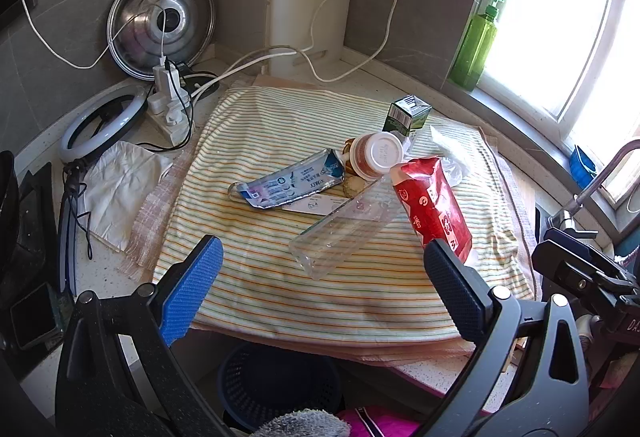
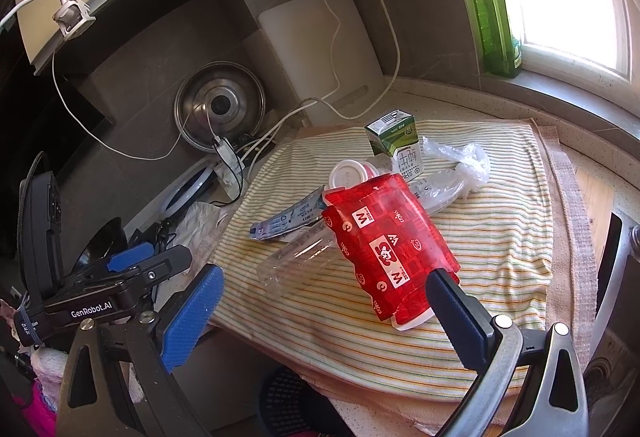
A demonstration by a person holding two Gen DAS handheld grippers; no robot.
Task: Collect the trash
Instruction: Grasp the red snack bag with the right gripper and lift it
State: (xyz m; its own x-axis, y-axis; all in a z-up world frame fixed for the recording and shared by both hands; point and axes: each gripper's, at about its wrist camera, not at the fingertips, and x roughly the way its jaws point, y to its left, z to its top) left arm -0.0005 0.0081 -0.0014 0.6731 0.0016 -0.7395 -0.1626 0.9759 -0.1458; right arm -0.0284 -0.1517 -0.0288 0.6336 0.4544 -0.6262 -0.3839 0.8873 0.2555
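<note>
While both grippers gape empty, the red wrapper [image 2: 390, 249] lies lengthwise toward the right gripper [image 2: 320, 303]

A speckled pale countertop [image 1: 120, 277] carries a striped cloth [image 1: 280, 297] over a pink towel [image 1: 148, 217], with a crumpled white tissue [image 1: 116, 189], ring light [image 1: 100, 125] and power strip [image 1: 170, 109] left of that cloth.

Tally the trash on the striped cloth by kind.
Pouches: 2, red pouch, blue-white pouch
Clear tray: 1
Cup: 1
Carton: 1
Plastic bag: 1
Total: 6, not counting small scraps by the cup, too hidden to identify.
</note>
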